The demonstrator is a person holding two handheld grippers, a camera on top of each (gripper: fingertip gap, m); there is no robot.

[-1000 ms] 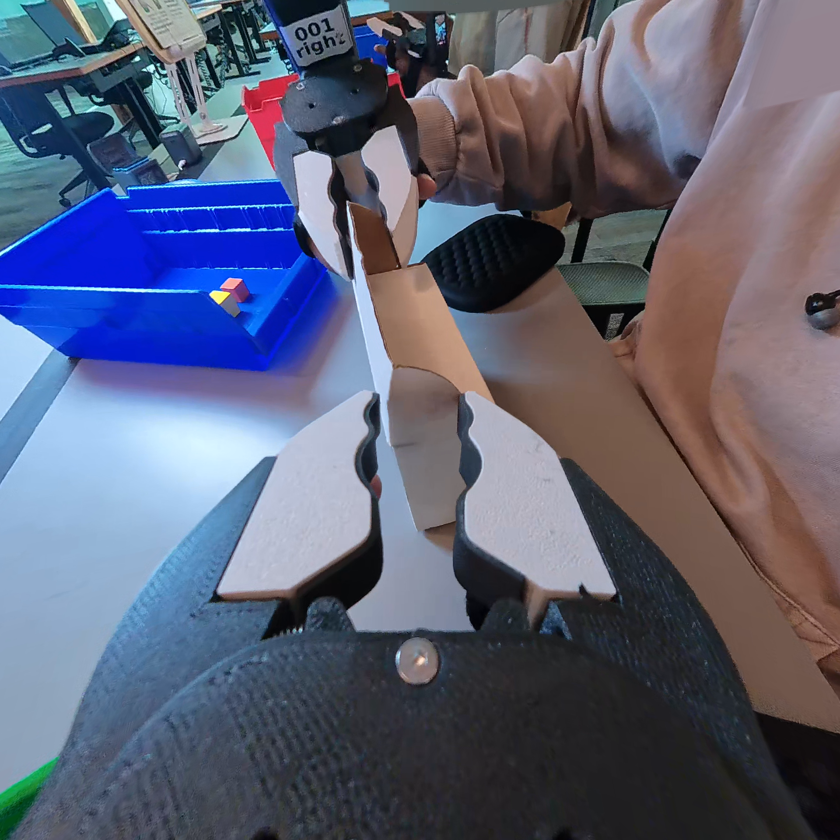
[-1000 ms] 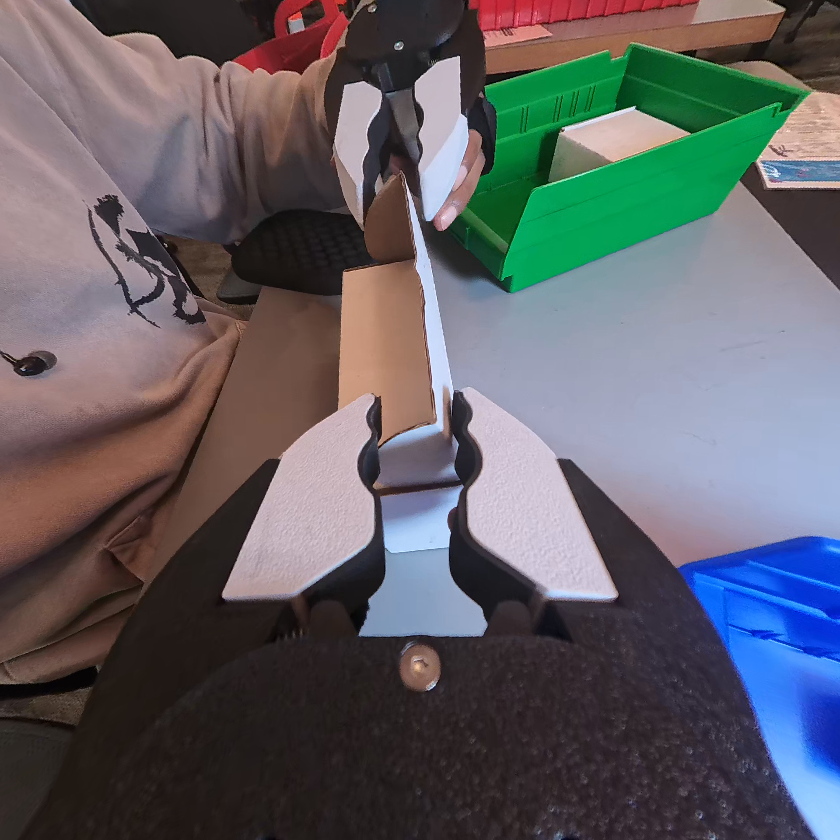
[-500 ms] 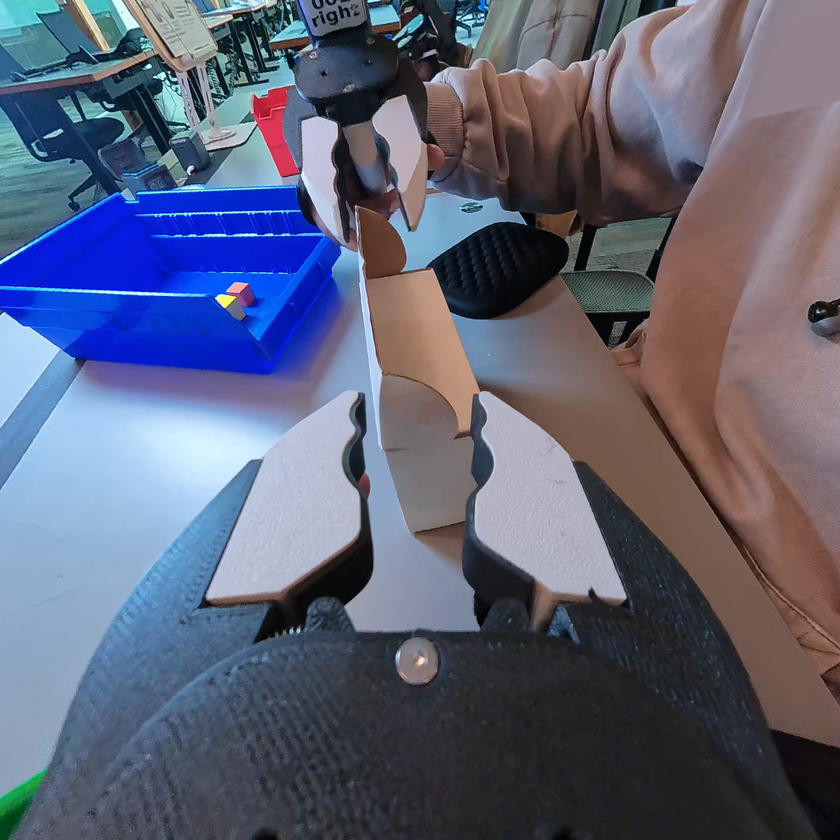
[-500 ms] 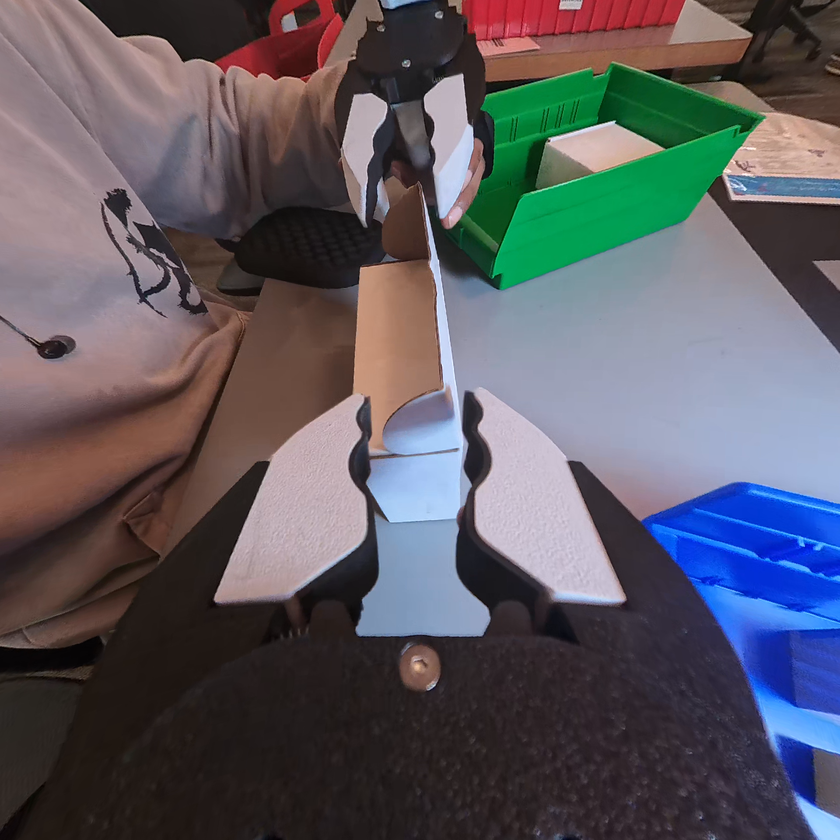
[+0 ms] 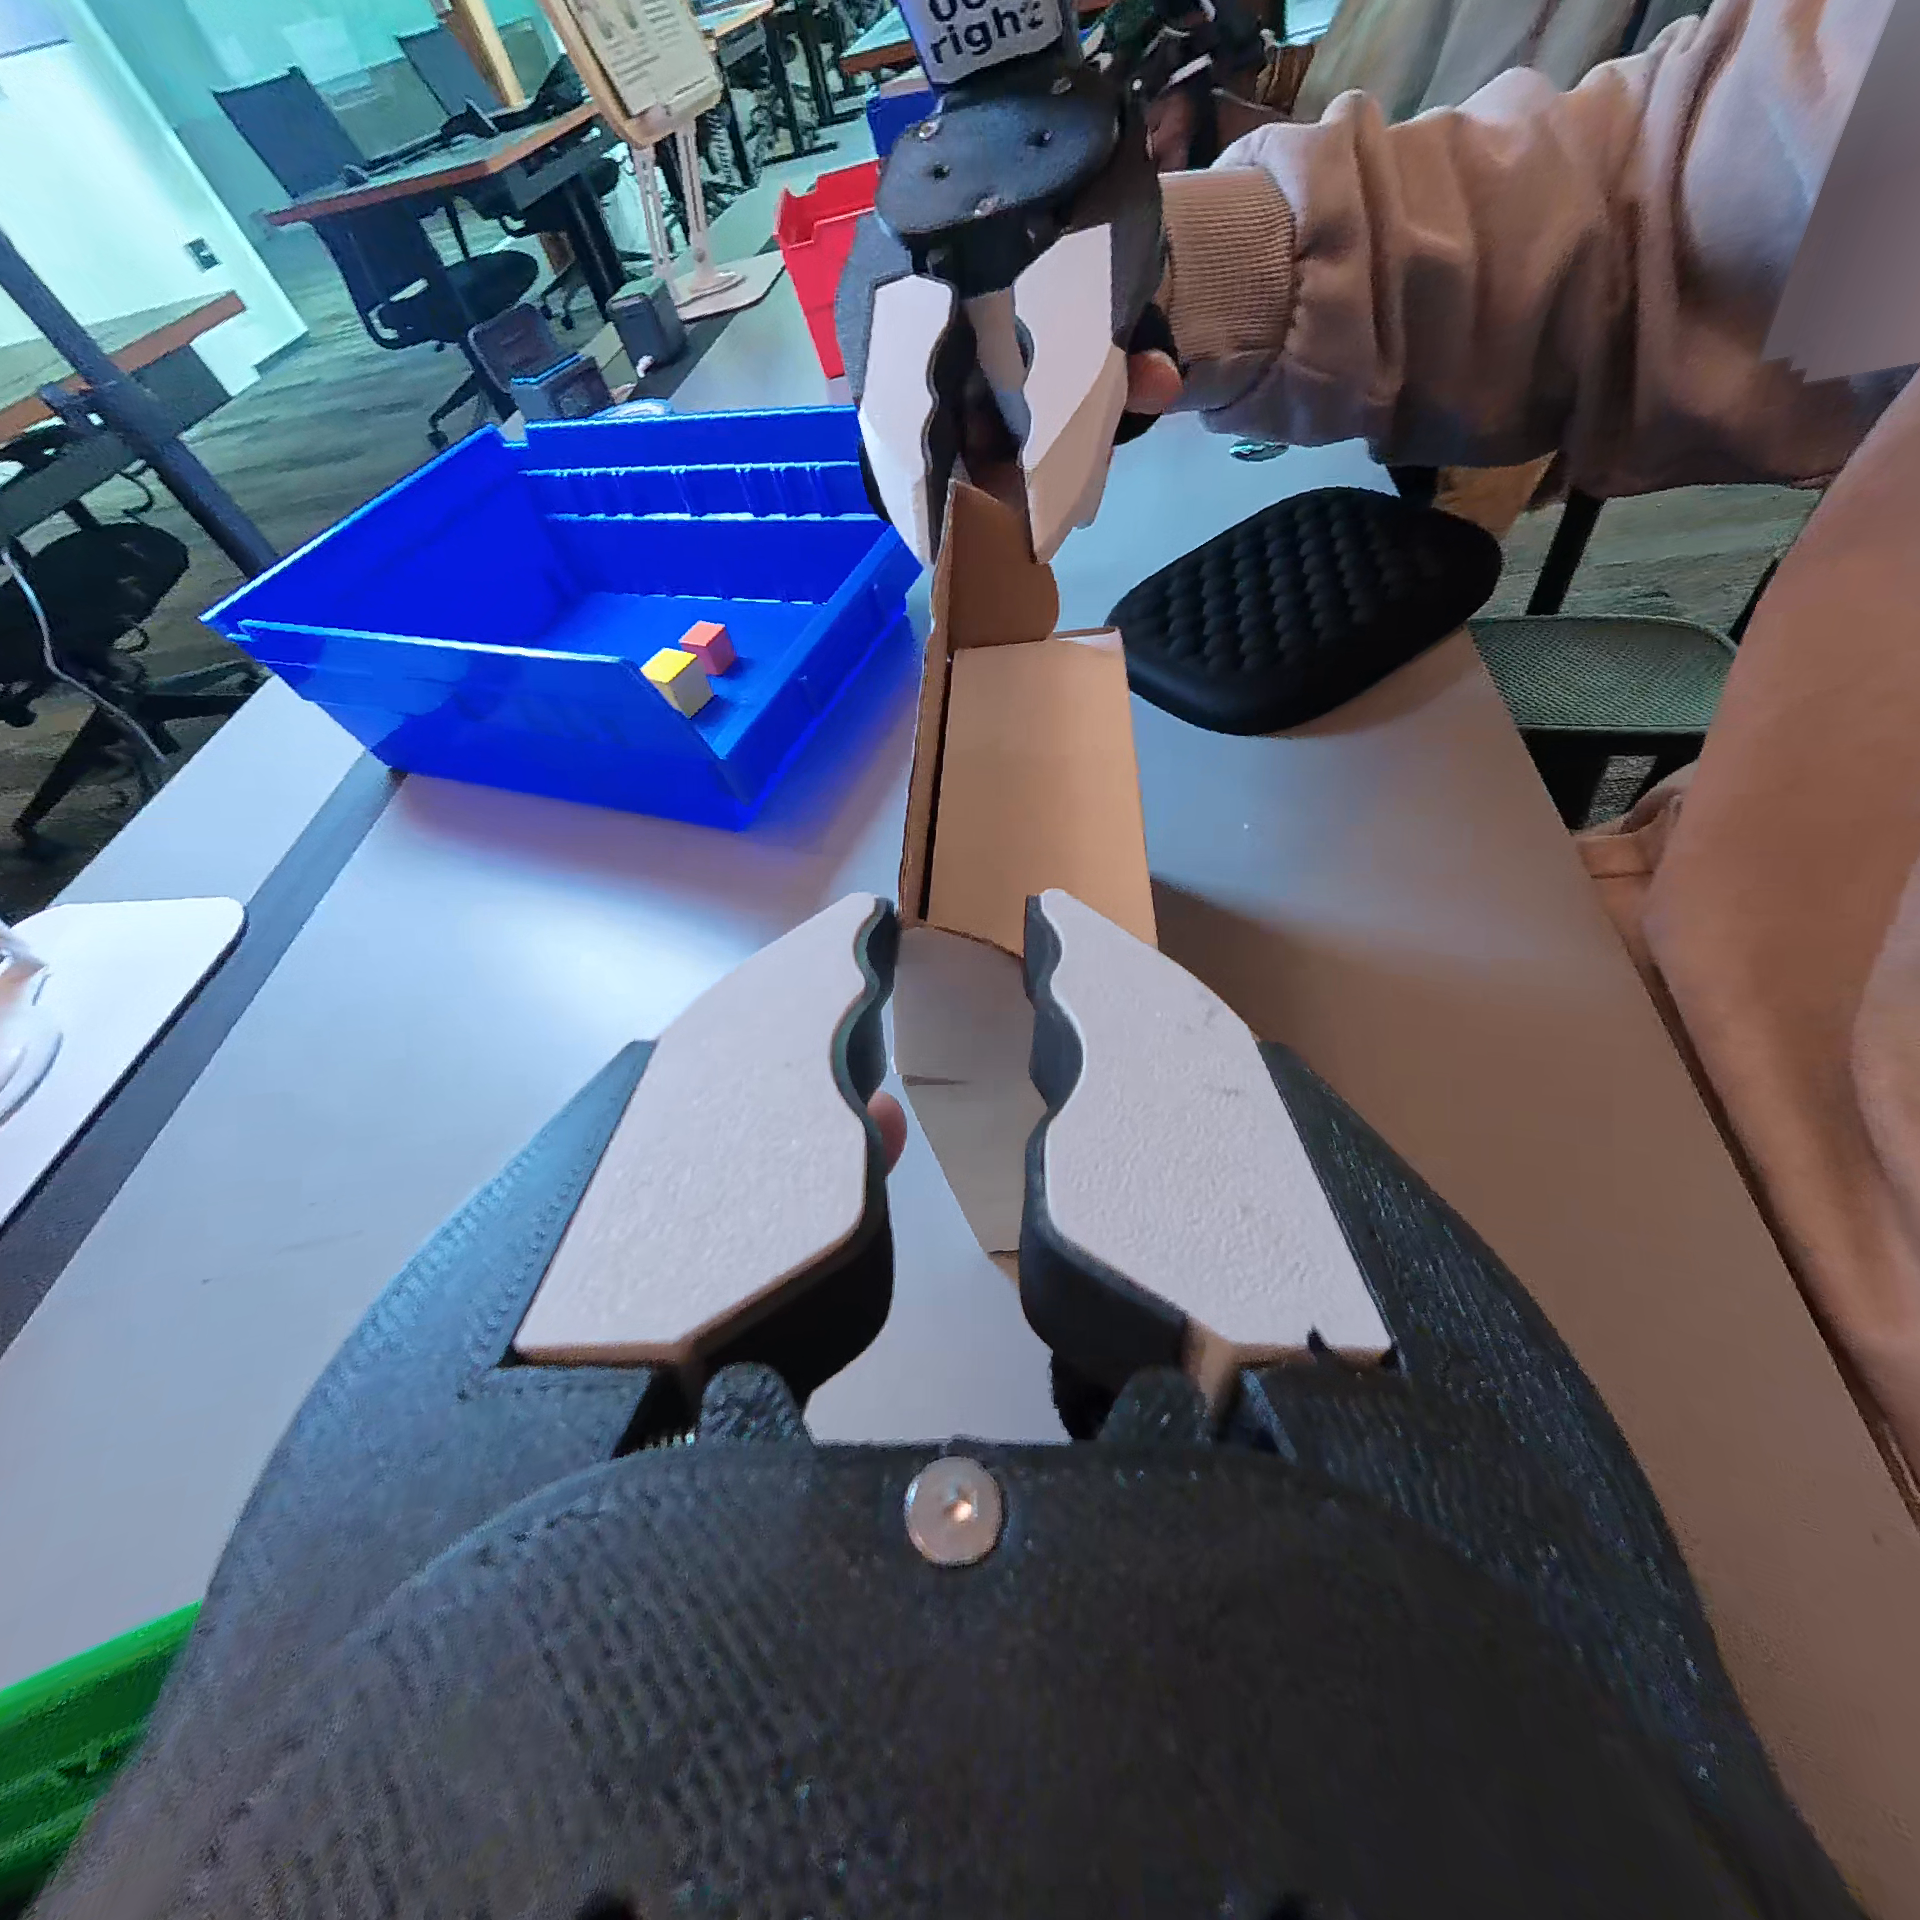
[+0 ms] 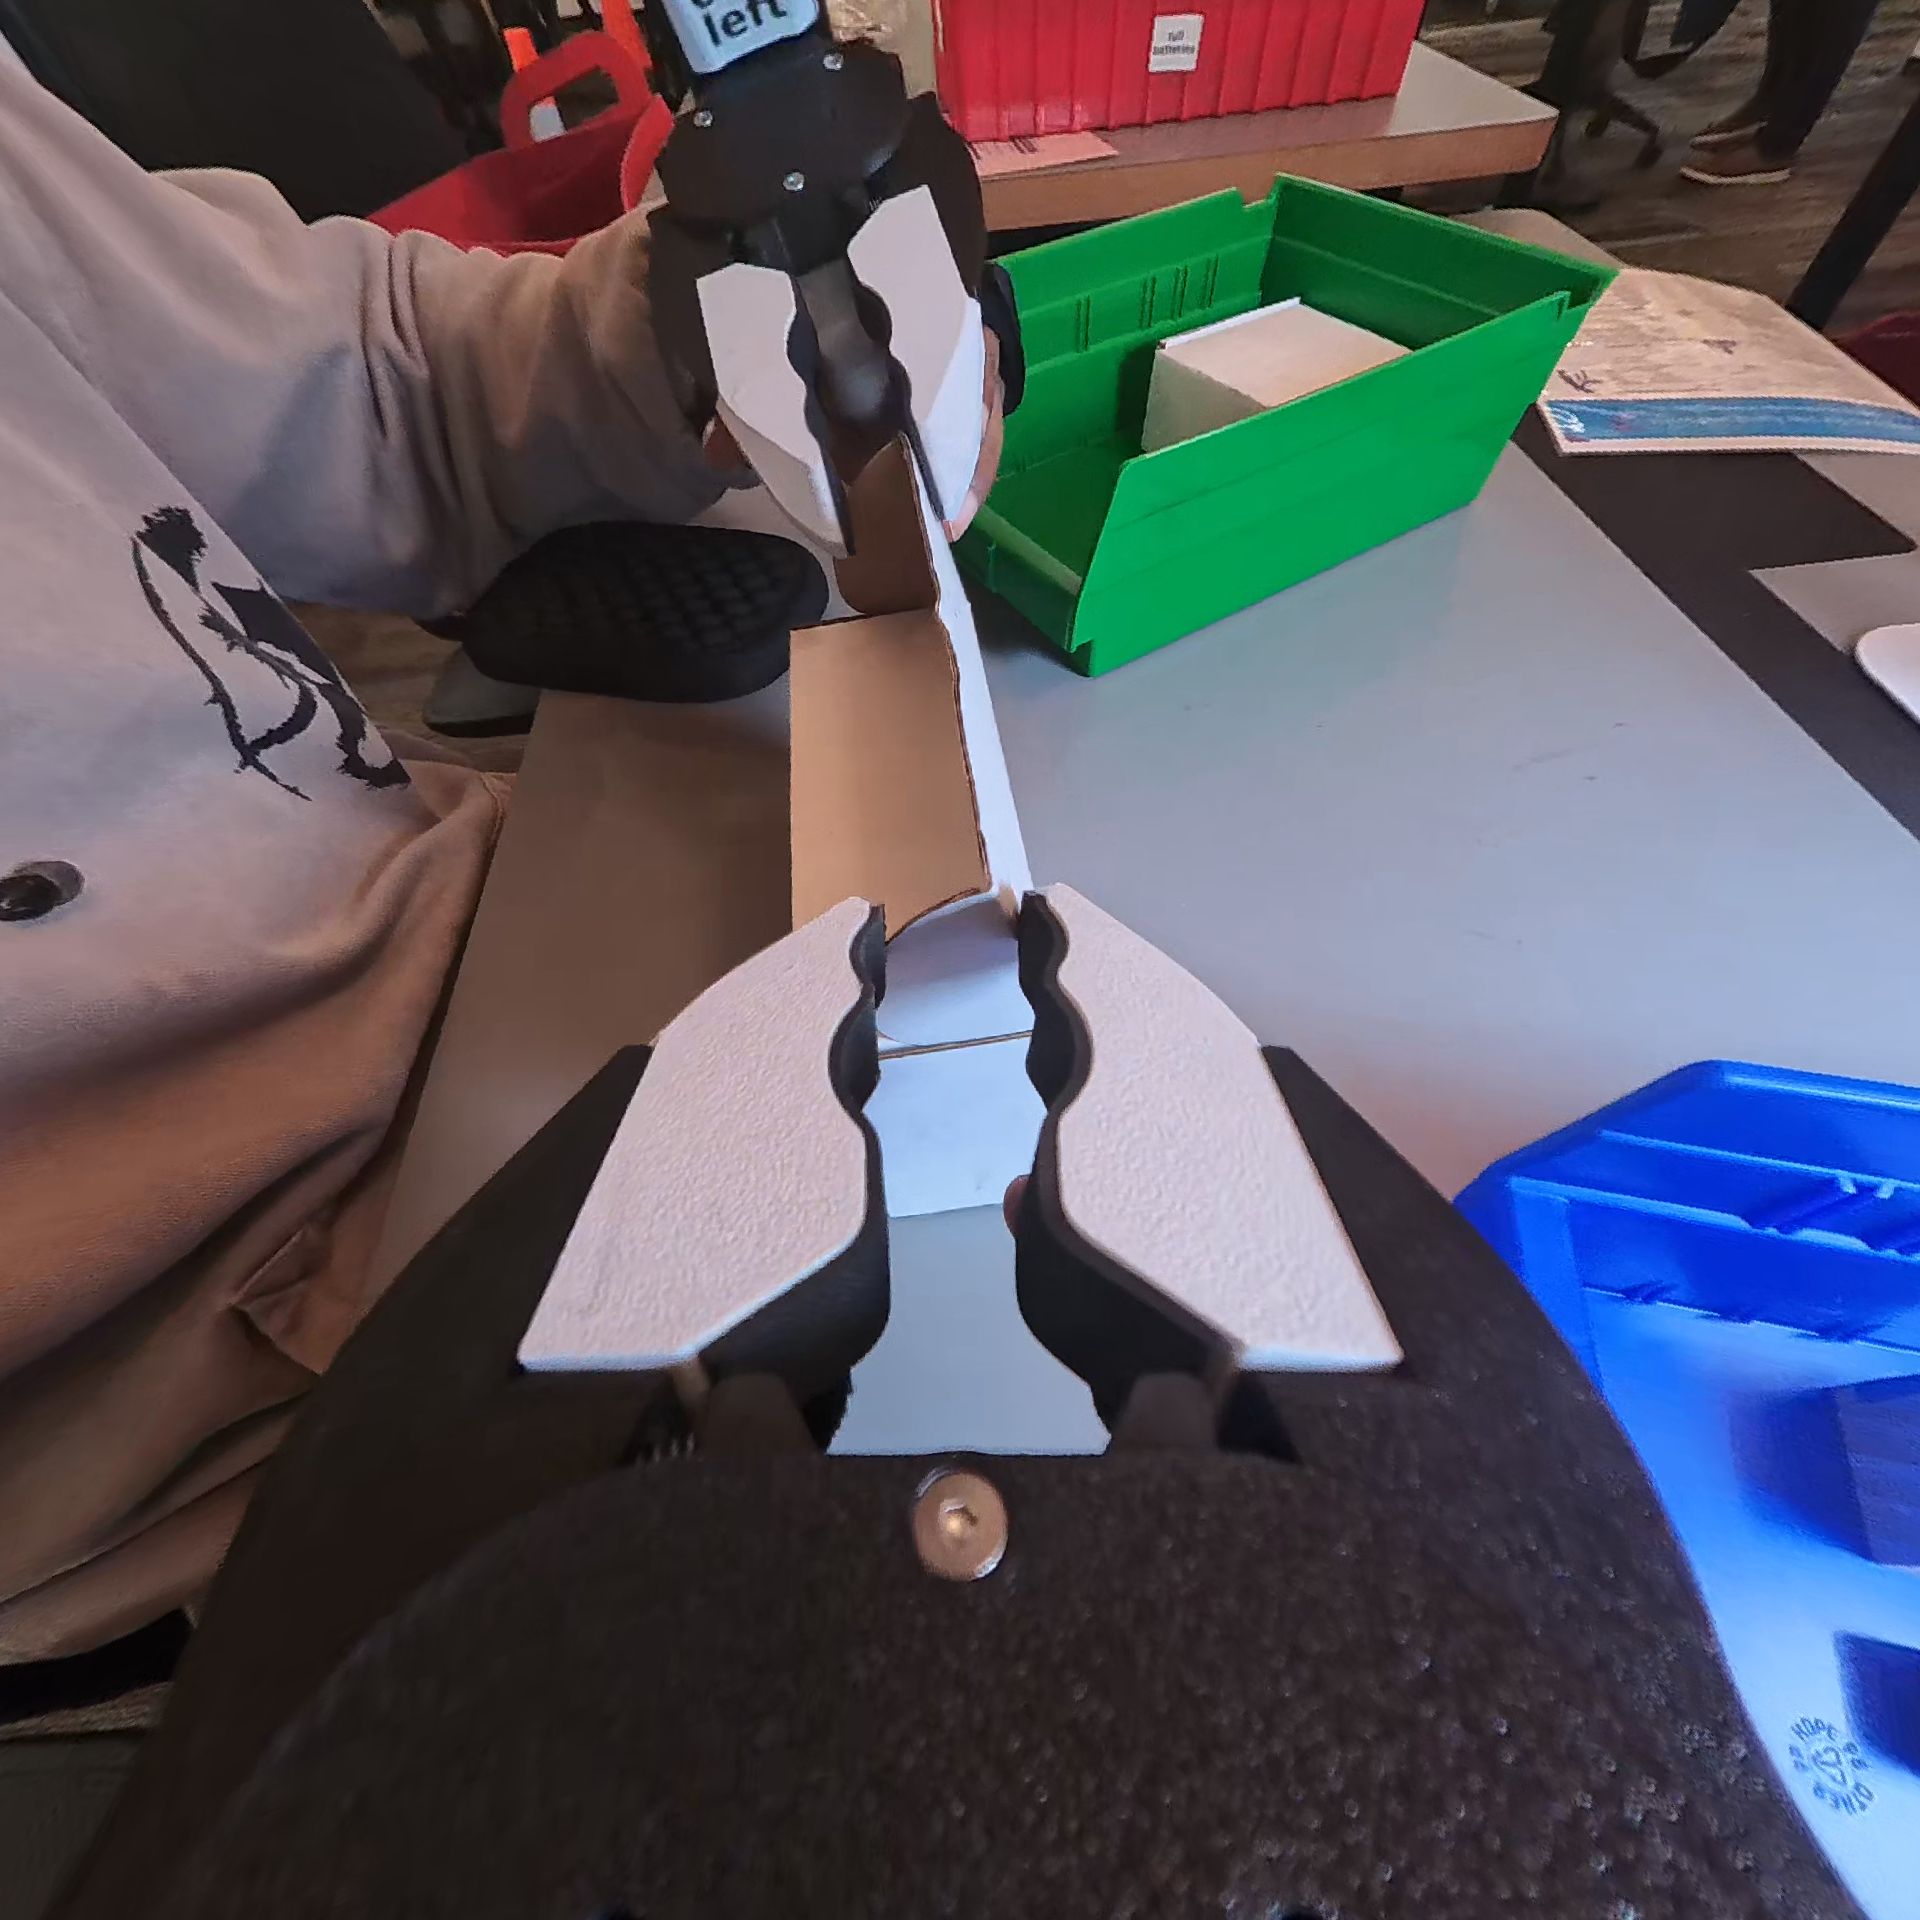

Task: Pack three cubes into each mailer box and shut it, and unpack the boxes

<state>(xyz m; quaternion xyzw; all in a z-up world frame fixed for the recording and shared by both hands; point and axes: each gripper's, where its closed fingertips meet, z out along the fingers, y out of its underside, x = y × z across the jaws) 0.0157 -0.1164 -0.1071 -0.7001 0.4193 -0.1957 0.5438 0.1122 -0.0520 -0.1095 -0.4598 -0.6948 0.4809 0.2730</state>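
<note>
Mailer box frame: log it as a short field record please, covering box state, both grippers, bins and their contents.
mailer box: open mailer box on the grey table, brown inside showing, end flaps raised
left gripper: left gripper at near end flap, jaws apart
right gripper: right gripper at opposite end flap, jaws apart
blue bin: blue bin holds a yellow cube and a red cube
green bin: green bin holds a closed white box

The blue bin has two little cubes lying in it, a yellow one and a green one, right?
Not quite: the blue bin does hold two little cubes, but they are a yellow cube and a red cube, not a green one. The left wrist view shows them.
</note>
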